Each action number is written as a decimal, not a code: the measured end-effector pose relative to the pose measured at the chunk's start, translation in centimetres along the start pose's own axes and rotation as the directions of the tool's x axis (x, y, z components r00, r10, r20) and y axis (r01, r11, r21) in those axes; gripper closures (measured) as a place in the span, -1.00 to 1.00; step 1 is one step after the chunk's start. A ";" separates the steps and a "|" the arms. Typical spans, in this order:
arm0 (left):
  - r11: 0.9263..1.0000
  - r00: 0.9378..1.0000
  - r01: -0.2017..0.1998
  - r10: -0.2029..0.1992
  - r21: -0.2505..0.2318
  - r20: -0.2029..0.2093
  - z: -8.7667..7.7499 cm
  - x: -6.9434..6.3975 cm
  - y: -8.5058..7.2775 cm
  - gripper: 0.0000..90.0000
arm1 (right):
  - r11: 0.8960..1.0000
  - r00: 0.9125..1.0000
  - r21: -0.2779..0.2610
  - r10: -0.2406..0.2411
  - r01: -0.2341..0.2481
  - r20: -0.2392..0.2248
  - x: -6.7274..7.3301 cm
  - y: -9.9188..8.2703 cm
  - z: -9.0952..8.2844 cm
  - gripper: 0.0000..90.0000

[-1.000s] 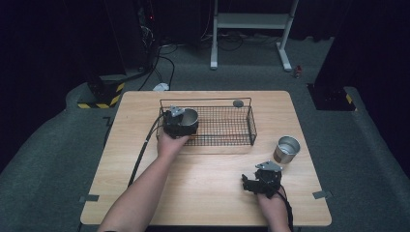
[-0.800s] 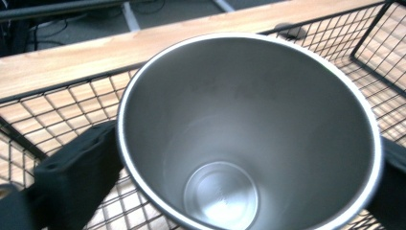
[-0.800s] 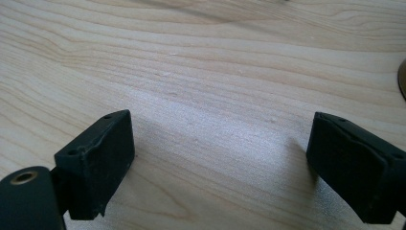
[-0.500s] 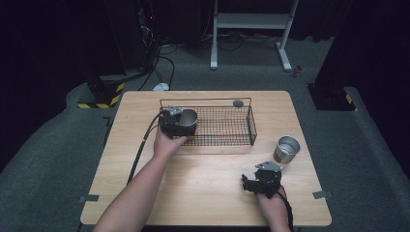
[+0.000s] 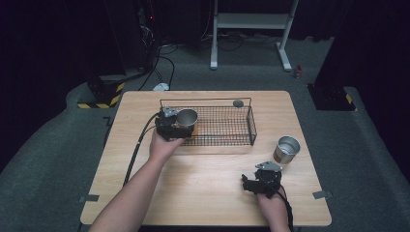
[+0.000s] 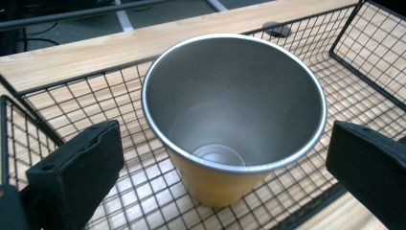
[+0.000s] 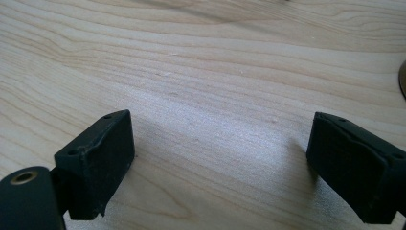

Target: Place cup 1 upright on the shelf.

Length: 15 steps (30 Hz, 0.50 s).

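Steel cup [image 6: 234, 115] between spread left fingers [image 6: 76, 167]

- Cup [image 6: 230, 120]: metal, brushed satin inside, bright polished rim; outer wall looks yellow-tinted, smooth.
- Basket [image 6: 72, 91]: thin black wire mesh, coated, slight sheen.
- Table [image 7: 230, 72]: pale wood, visible grain, smooth, matt to low sheen.
- Left gripper [image 6: 225, 187] jaws: black, matt, plastic or rubber look, slightly grainy.
- Right gripper [image 7: 220, 163] jaws: same black matt finish; brass-coloured insert at one corner.
- Second cup [image 5: 287, 149]: bare metal, shiny.
- Floor [image 5: 58, 159]: grey carpet, rough, matt.
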<state>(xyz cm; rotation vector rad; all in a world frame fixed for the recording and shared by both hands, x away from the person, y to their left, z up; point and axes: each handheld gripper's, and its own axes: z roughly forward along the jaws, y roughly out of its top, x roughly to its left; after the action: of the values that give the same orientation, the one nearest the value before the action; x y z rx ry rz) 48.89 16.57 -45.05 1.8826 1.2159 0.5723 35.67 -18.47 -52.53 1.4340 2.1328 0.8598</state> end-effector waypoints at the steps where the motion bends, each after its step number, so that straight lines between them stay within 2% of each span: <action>1: 1.000 1.000 0.005 -0.005 0.001 0.003 -0.2 0.0 -0.1 -1.00 | 1.000 1.000 0.000 0.001 -0.001 0.000 0.0 0.0 0.0 -0.80; 9: 1.000 1.000 -0.004 0.004 -0.005 0.012 -1.6 0.1 -1.0 -1.00 | 1.000 1.000 0.000 -0.001 0.001 0.000 0.0 0.0 0.0 -0.80; 15: 1.000 1.000 0.012 -0.012 -0.010 0.027 -3.0 0.4 -1.8 -1.00 | 1.000 1.000 0.000 0.000 0.000 0.000 0.0 0.0 0.0 -0.80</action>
<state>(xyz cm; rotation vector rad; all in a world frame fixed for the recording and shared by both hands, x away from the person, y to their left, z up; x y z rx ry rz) 45.94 18.43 -44.82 1.8676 1.2042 0.5439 35.67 -18.47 -52.53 1.4344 2.1330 0.8597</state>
